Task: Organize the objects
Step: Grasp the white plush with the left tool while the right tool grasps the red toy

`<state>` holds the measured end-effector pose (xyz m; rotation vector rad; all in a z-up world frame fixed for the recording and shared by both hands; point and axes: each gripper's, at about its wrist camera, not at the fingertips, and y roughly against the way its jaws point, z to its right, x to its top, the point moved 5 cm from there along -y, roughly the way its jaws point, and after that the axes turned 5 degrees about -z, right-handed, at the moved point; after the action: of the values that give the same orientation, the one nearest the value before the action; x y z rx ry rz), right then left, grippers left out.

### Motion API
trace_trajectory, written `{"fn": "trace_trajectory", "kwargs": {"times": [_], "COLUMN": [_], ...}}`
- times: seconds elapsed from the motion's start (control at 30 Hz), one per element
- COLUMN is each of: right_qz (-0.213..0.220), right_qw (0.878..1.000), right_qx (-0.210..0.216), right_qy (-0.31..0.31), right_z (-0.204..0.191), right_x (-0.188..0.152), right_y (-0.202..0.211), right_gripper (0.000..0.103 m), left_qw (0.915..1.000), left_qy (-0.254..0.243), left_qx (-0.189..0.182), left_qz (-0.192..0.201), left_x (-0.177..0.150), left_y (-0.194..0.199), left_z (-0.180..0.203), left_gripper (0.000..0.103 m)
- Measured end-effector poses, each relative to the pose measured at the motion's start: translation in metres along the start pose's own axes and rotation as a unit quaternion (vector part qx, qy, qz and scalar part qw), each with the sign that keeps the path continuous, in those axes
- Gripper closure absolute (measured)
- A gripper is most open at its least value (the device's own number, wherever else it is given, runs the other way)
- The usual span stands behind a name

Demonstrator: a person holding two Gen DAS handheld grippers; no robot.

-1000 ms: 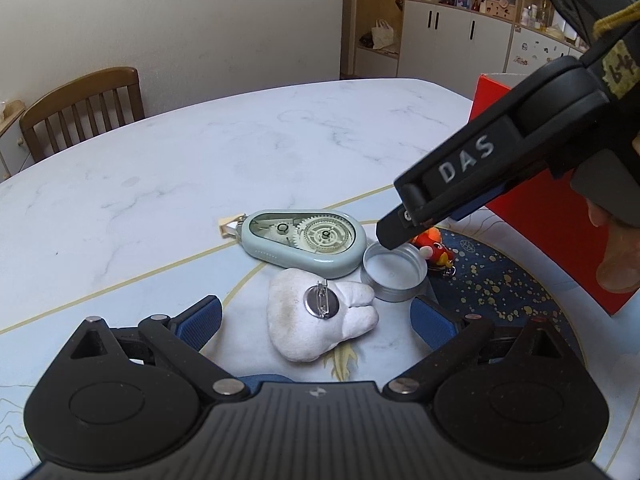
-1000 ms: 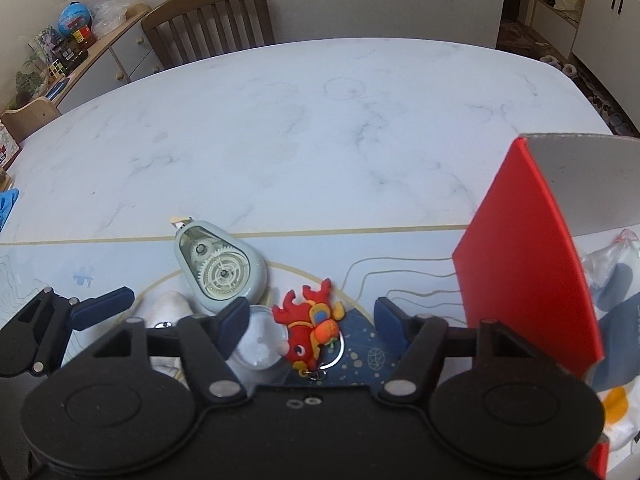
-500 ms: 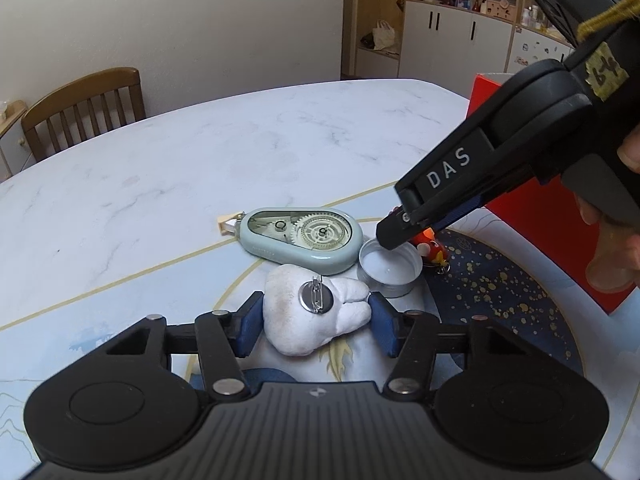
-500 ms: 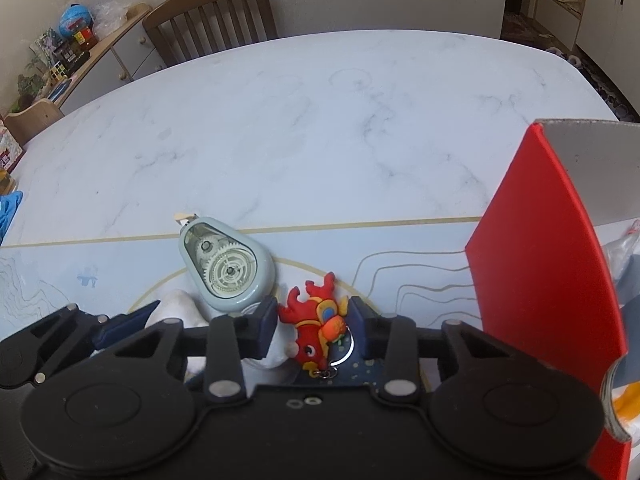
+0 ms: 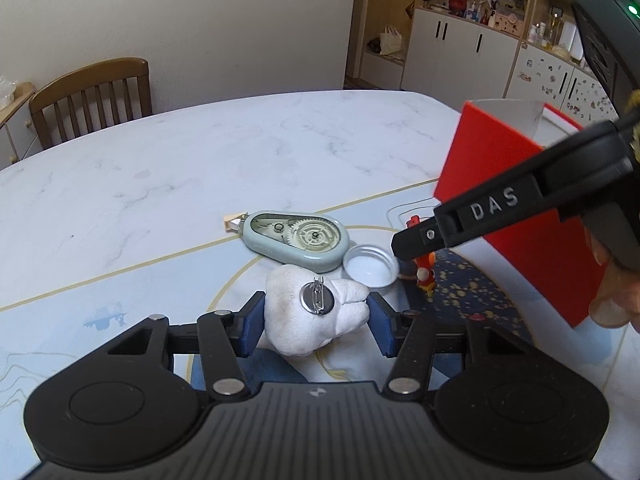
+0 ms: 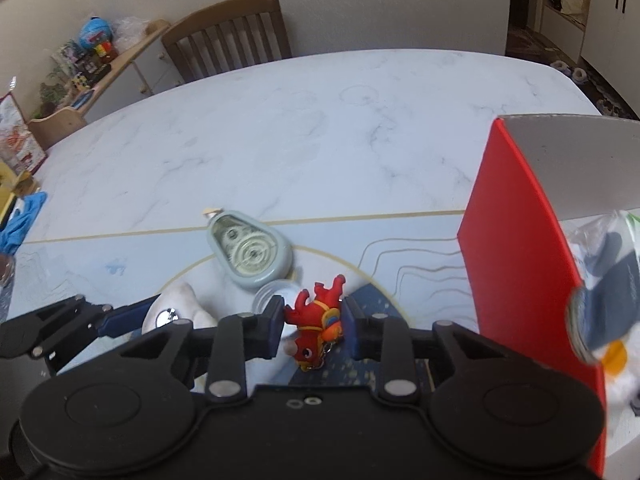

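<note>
A white plush badge (image 5: 288,320) with a round metal pin back sits between the blue pads of my left gripper (image 5: 316,322). The jaws are closing and both pads press into it. My right gripper (image 6: 312,322) is closing too, its pads squeezing a small red and orange toy keychain (image 6: 314,316), which hangs tilted just above the blue mat. In the left wrist view a right gripper finger (image 5: 472,220) reaches in from the right above the red toy (image 5: 424,276). The left gripper's fingers (image 6: 128,314) and the plush (image 6: 176,304) show at the left of the right wrist view.
A pale green correction tape dispenser (image 5: 298,240) and an upturned silver lid (image 5: 370,266) lie on the mat just beyond the plush. An open red box (image 6: 520,260) stands to the right with a plastic bag (image 6: 608,300) inside. A wooden chair (image 5: 92,96) stands at the marble table's far side.
Both grippers went from wide open to closed on their objects, the left on the plush and the right on the red toy. Both then rose slightly, and the toy now hangs tilted.
</note>
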<state>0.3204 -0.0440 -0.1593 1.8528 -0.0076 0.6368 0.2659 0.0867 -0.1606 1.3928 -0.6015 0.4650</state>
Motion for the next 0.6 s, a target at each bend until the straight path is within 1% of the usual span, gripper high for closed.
{"fn": "trace_trajectory", "kwargs": {"times": [0.1, 0.23, 0.47, 0.6], "right_qz": [0.009, 0.019, 0.031, 0.051], "right_qw": [1.0, 0.999, 0.998, 0.997], "right_qx": [0.011, 0.03, 0.049, 0.054], "right_qy": [0.005, 0.006, 0.022, 0.023], "right_z": [-0.002, -0.003, 0.0, 0.007], "right_x": [-0.007, -0.017, -0.032, -0.034], "right_y": [0.015, 0.035, 0.075, 0.101], "right_gripper": [0.074, 0.074, 0.074, 0.074], "left_qw": [1.0, 0.9998, 0.999, 0.9985], "left_qy": [0.001, 0.003, -0.018, -0.03], "left_qx": [-0.005, -0.022, -0.041, -0.047], "left_qz": [0.0, -0.003, 0.001, 0.0], "left_x": [-0.002, 0.001, 0.007, 0.012], "left_y": [0.011, 0.027, 0.058, 0.073], "left_z": [0.006, 0.017, 0.05, 0.072], "left_gripper": [0.05, 0.05, 0.05, 0.05]}}
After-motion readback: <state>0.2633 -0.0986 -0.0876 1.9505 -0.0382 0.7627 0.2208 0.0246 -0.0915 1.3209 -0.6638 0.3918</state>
